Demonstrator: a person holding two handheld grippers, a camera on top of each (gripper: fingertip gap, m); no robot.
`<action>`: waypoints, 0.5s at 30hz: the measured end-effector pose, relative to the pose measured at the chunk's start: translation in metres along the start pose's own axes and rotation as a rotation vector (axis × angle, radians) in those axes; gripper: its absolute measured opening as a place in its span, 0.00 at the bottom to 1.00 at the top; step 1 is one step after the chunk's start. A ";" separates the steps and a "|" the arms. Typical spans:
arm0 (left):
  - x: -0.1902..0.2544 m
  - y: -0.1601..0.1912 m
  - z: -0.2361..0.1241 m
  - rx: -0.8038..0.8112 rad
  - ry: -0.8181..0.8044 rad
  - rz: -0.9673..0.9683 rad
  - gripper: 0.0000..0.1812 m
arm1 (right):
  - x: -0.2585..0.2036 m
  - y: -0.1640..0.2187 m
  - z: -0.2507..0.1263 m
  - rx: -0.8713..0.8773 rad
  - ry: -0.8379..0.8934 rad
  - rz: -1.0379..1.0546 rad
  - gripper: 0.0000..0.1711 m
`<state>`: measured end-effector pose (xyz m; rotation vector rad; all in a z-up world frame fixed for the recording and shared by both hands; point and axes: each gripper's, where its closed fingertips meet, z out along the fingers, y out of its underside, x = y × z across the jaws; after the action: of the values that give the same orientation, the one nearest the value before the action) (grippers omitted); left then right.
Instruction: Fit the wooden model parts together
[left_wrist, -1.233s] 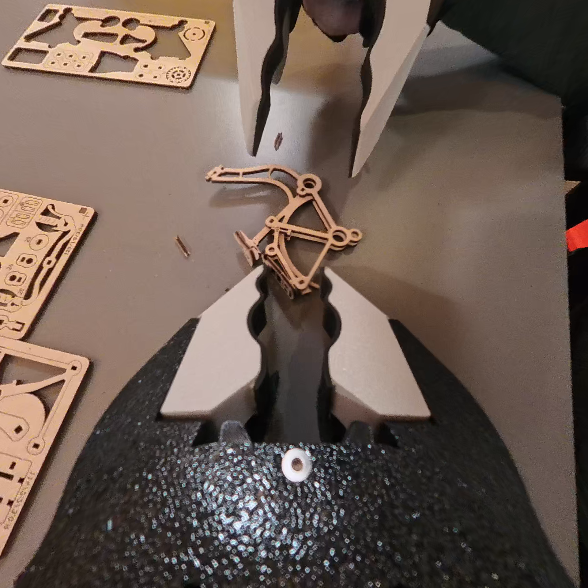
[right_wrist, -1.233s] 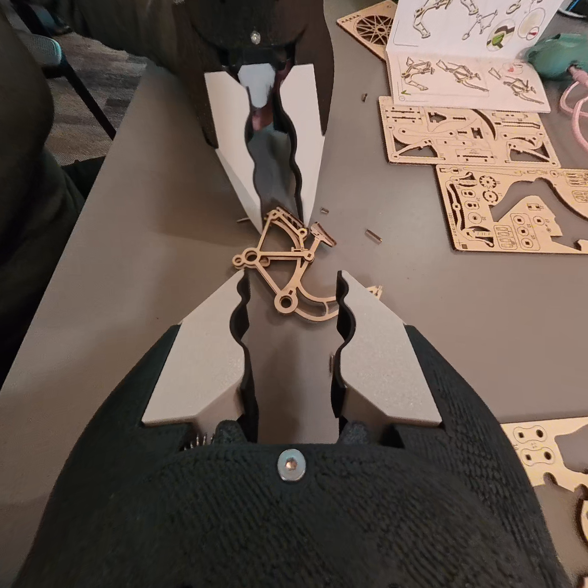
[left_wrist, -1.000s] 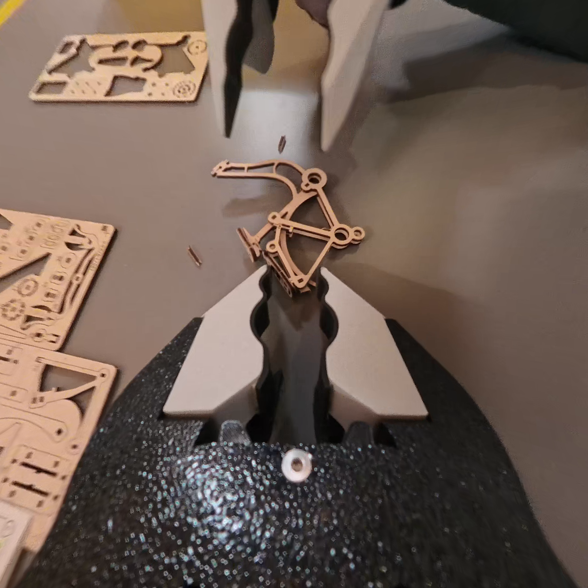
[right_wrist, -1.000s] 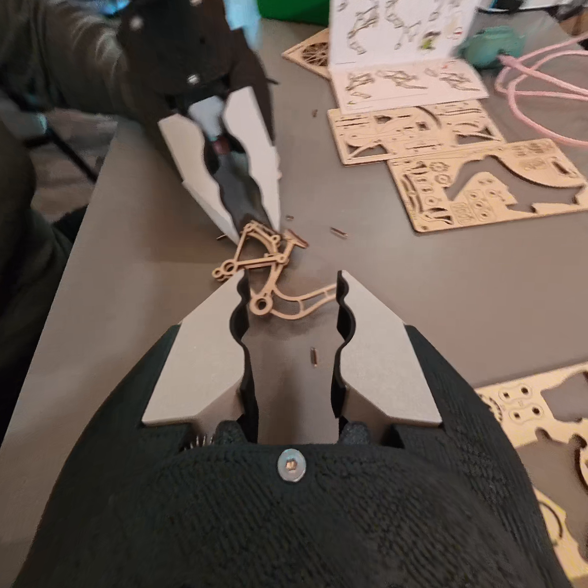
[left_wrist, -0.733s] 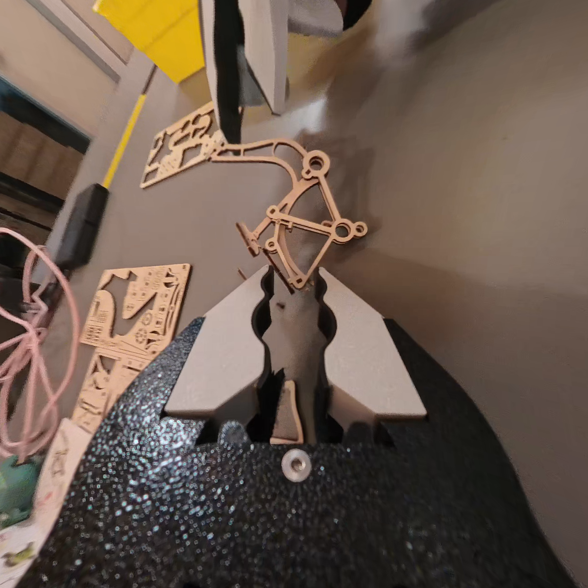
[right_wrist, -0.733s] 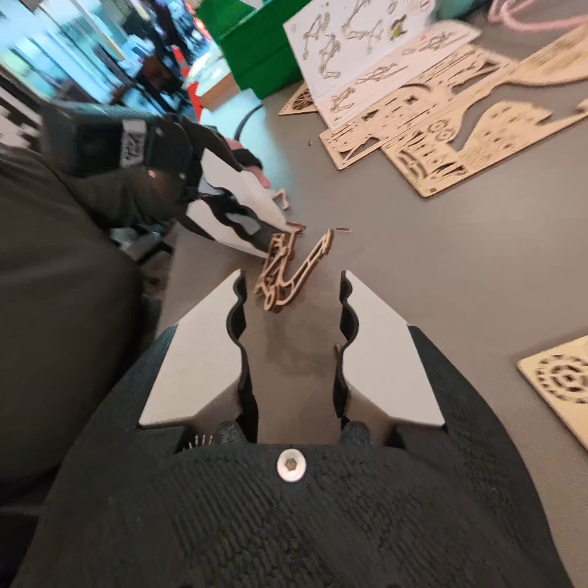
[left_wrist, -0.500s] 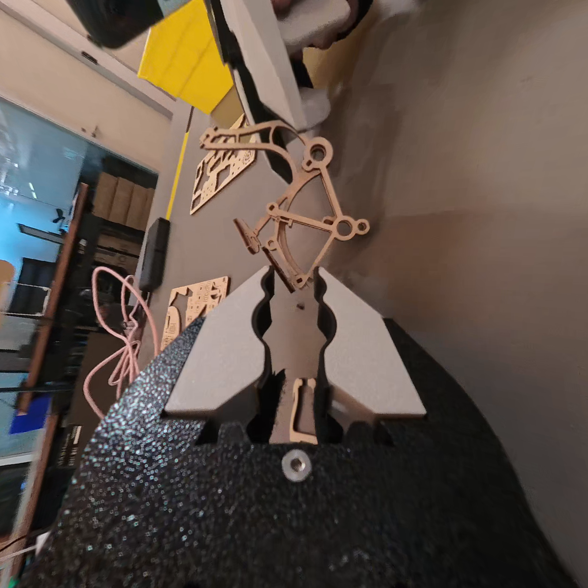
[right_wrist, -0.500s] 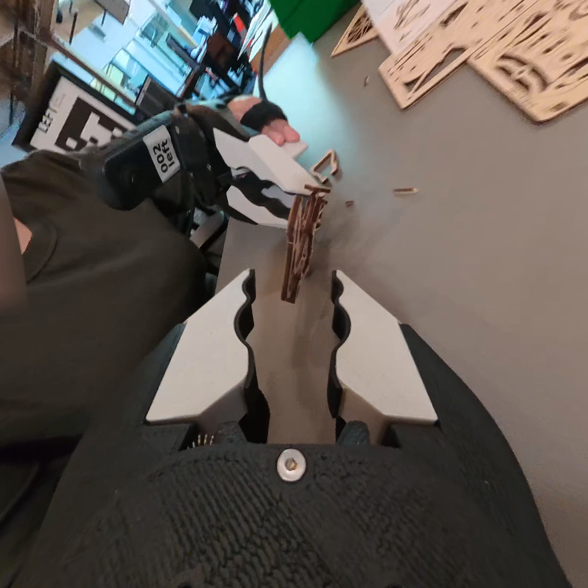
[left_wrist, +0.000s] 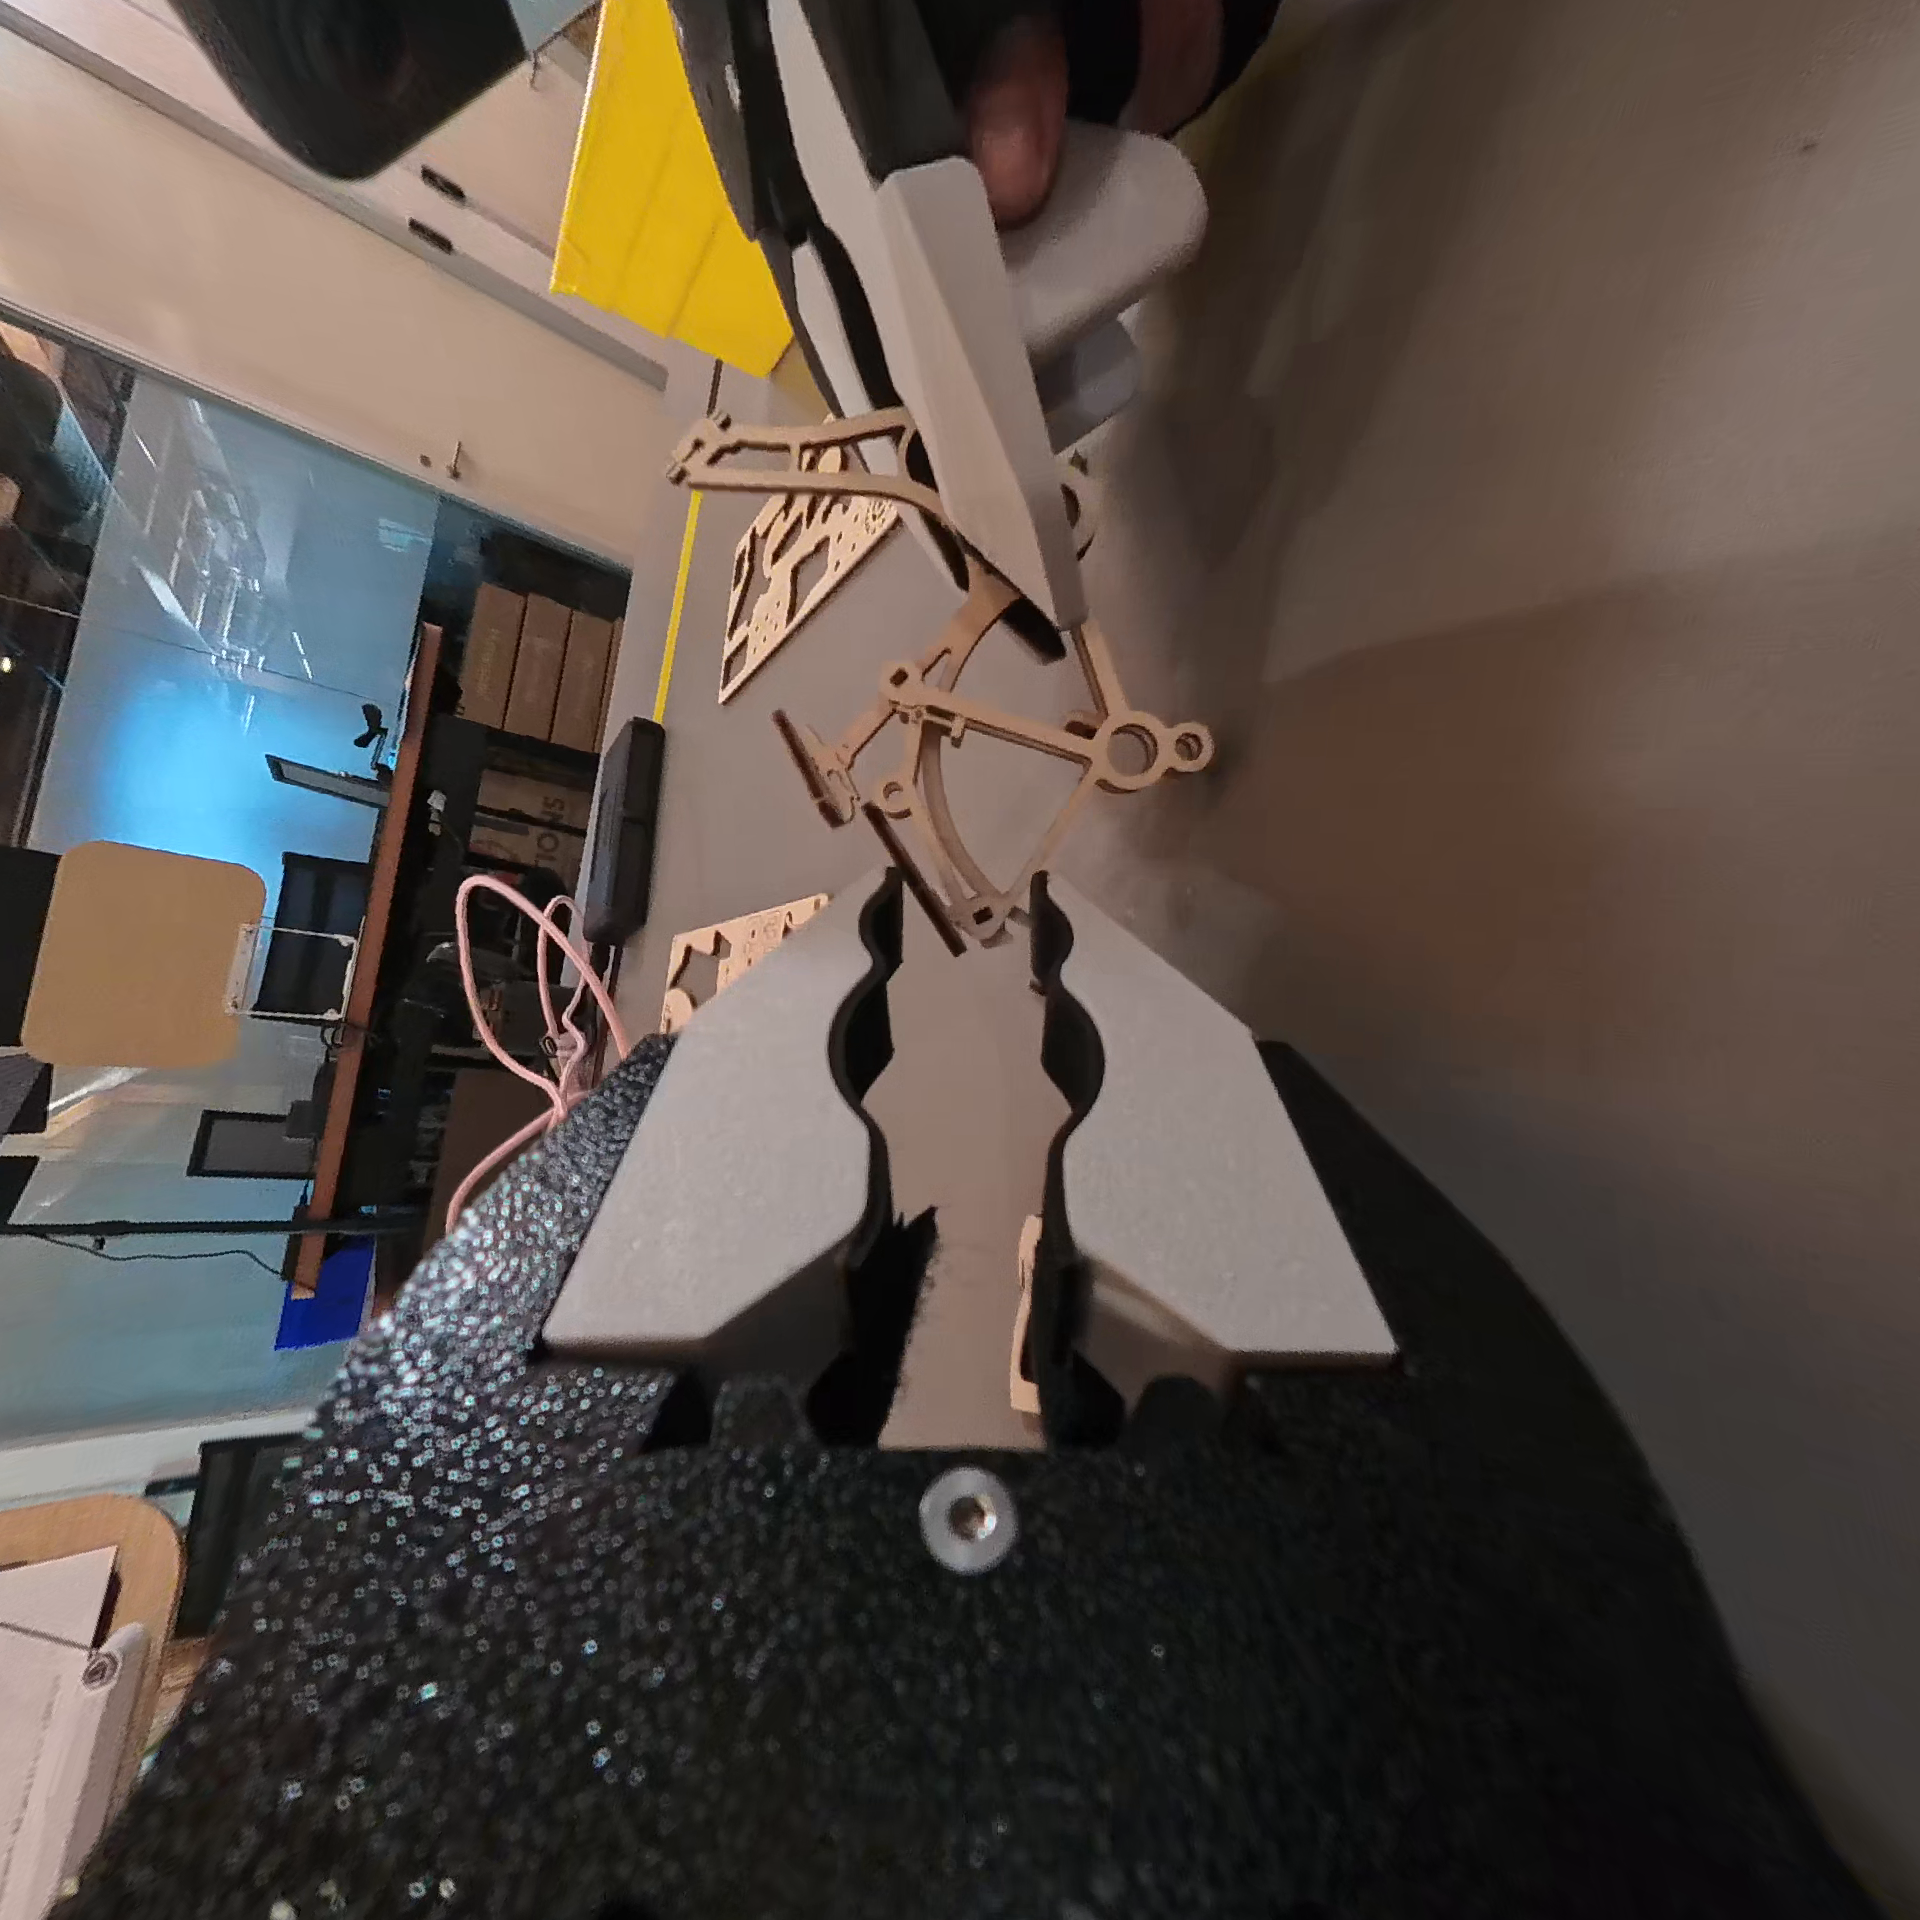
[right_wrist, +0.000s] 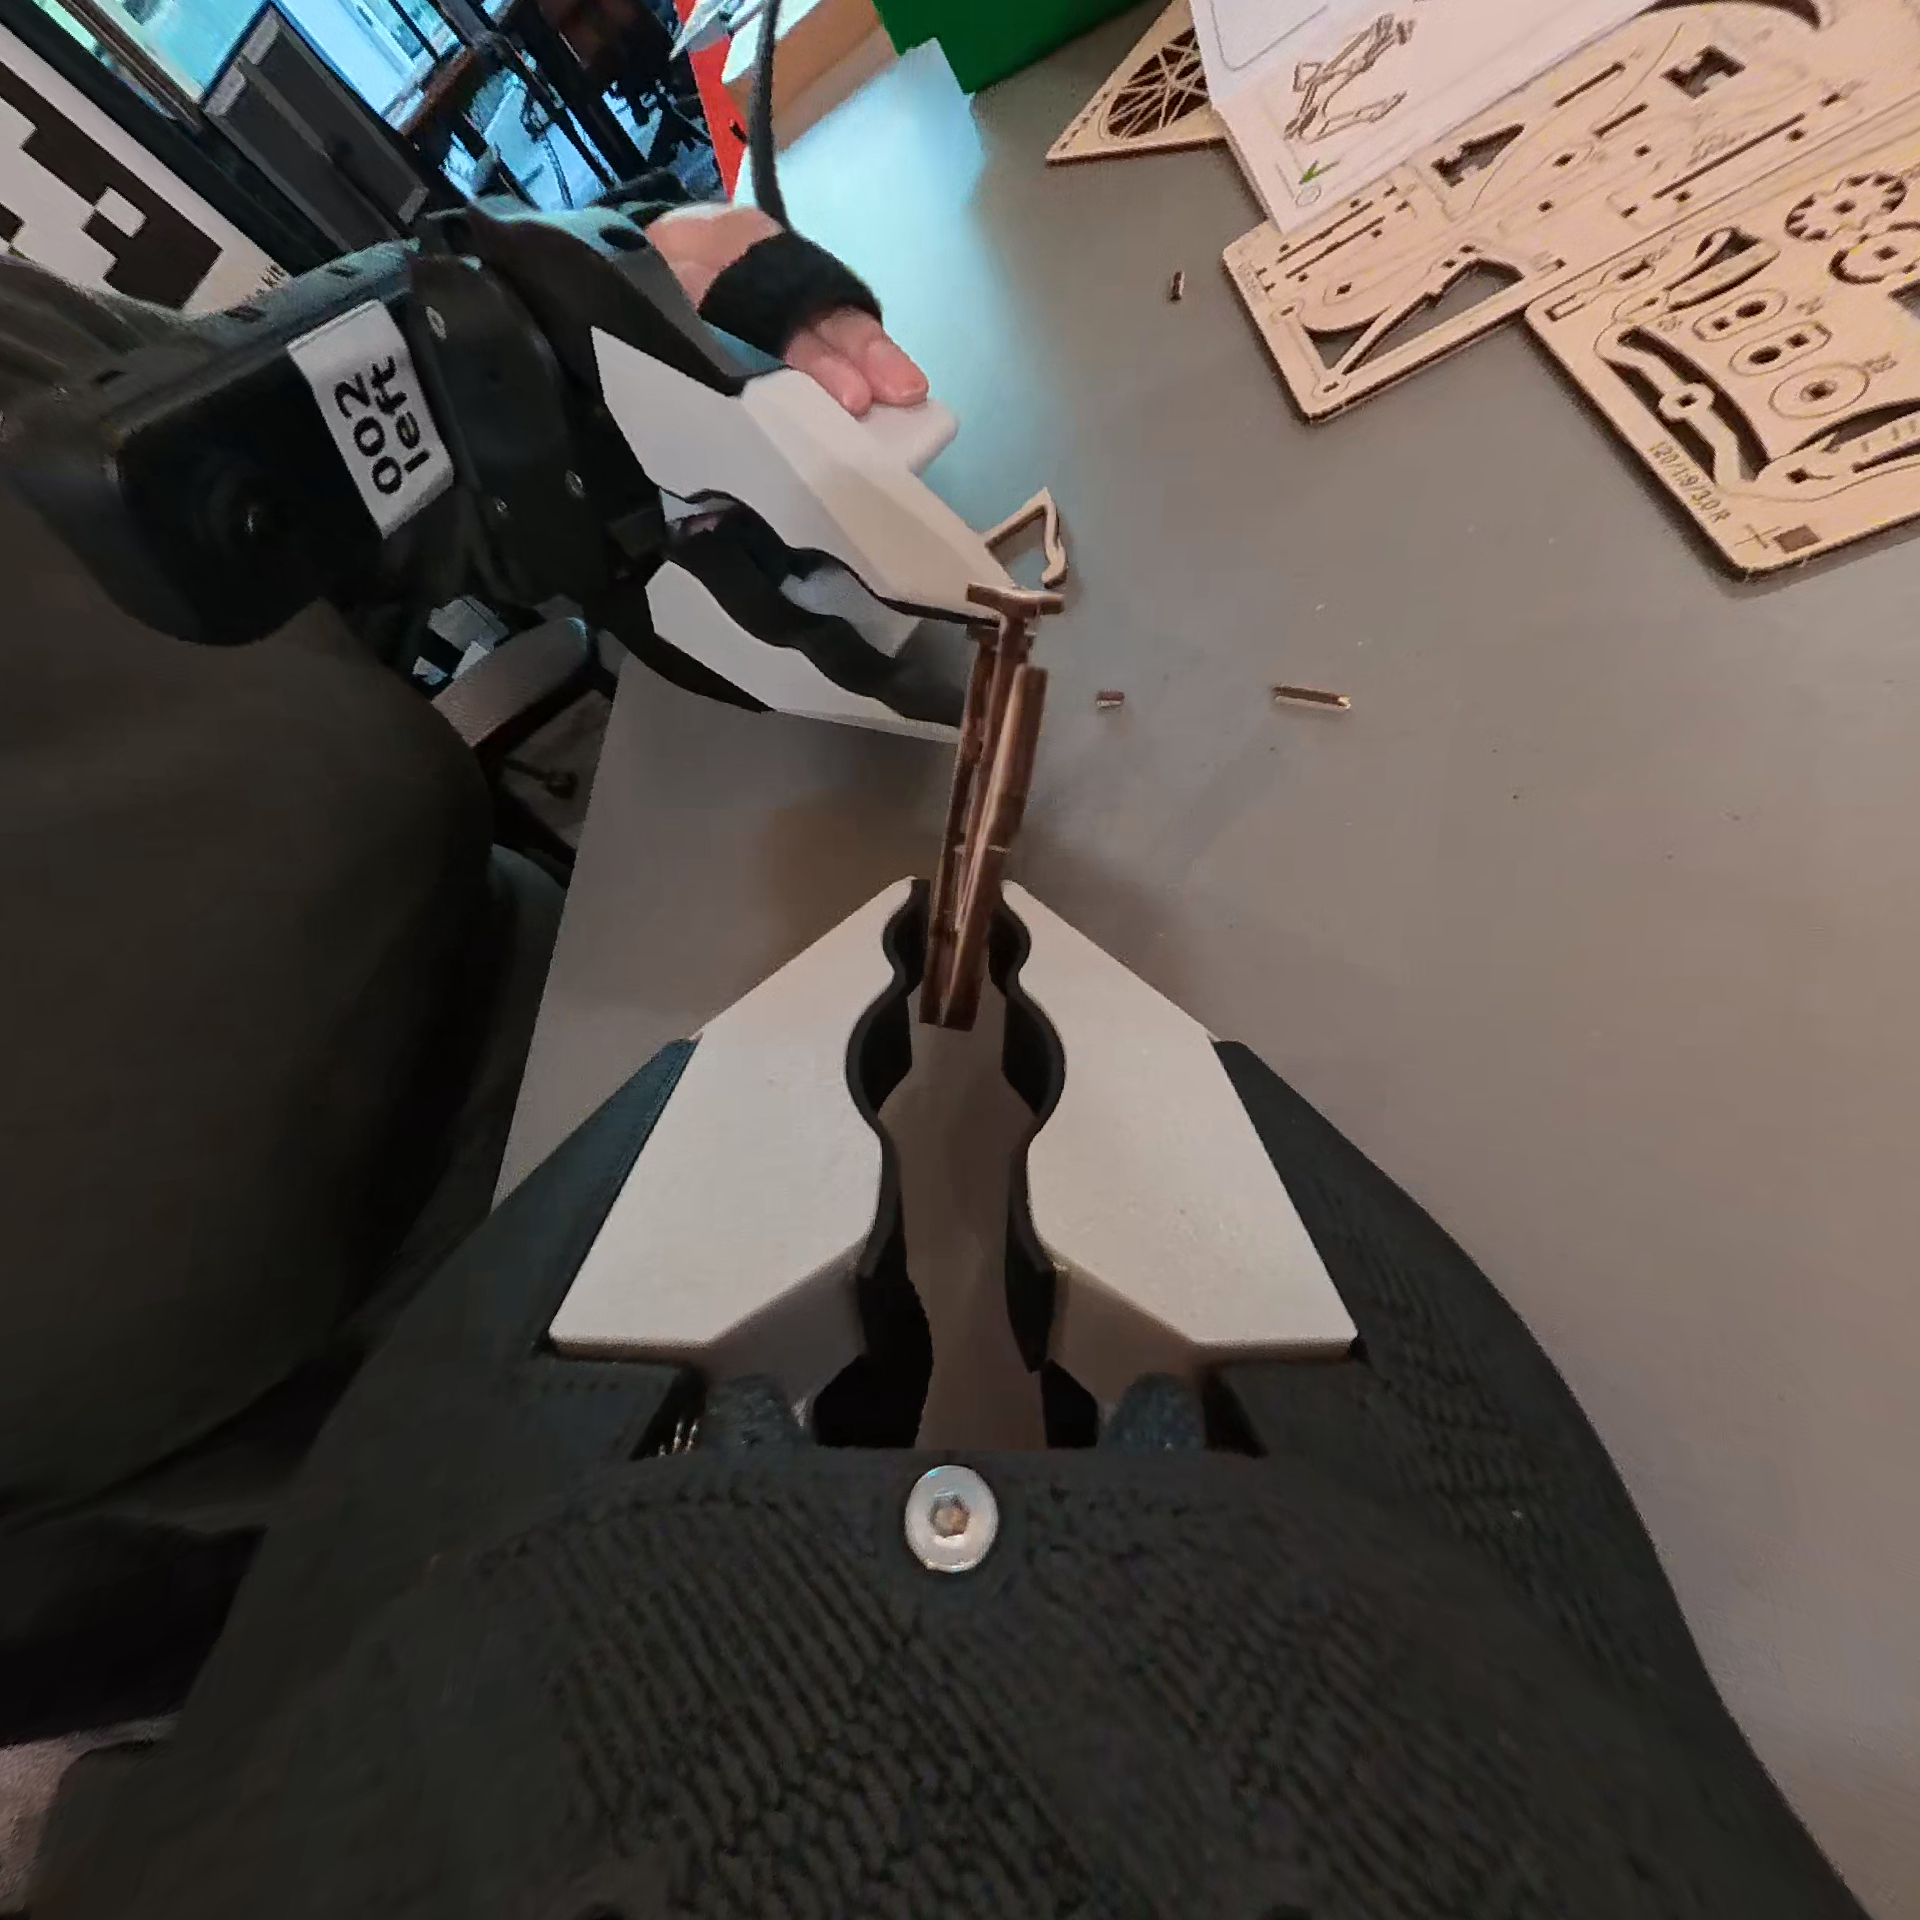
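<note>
A wooden model frame (left_wrist: 1039, 729), an open lattice with an arc and ring hubs, is held up off the grey table (right_wrist: 1455, 935). My left gripper (left_wrist: 961, 894) is shut on its lower corner. In the right wrist view the frame (right_wrist: 987, 790) shows edge-on, and my right gripper (right_wrist: 961, 904) is shut on its near end. The left gripper (right_wrist: 966, 655) grips the far end there. In the left wrist view the right gripper (left_wrist: 1049, 623) comes down from above onto the frame's upper part.
Wooden part sheets (right_wrist: 1662, 343) and an instruction leaflet (right_wrist: 1455, 83) lie at the table's far right. Small loose pegs (right_wrist: 1309, 698) and a small cut piece (right_wrist: 1029, 540) lie near the frame. A pink cable (left_wrist: 540, 997) hangs past the table edge.
The left gripper lifted the frame off the table and turned it on edge. The right gripper, open a moment ago, has moved in and closed on the frame.
</note>
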<state>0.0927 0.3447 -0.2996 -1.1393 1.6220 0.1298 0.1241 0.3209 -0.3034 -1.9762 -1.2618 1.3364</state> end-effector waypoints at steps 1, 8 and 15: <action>0.000 -0.002 -0.001 0.018 0.001 -0.002 0.12 | 0.000 -0.001 0.000 0.008 -0.005 0.002 0.05; -0.005 -0.020 -0.027 0.237 0.182 -0.273 0.36 | -0.003 -0.009 -0.005 0.081 -0.048 0.008 0.05; -0.004 0.037 -0.042 0.135 0.441 -0.499 0.45 | 0.004 -0.031 -0.015 0.232 -0.005 -0.049 0.05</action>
<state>0.0364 0.3411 -0.2965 -1.4999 1.6326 -0.5819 0.1247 0.3410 -0.2754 -1.7733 -1.0954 1.3959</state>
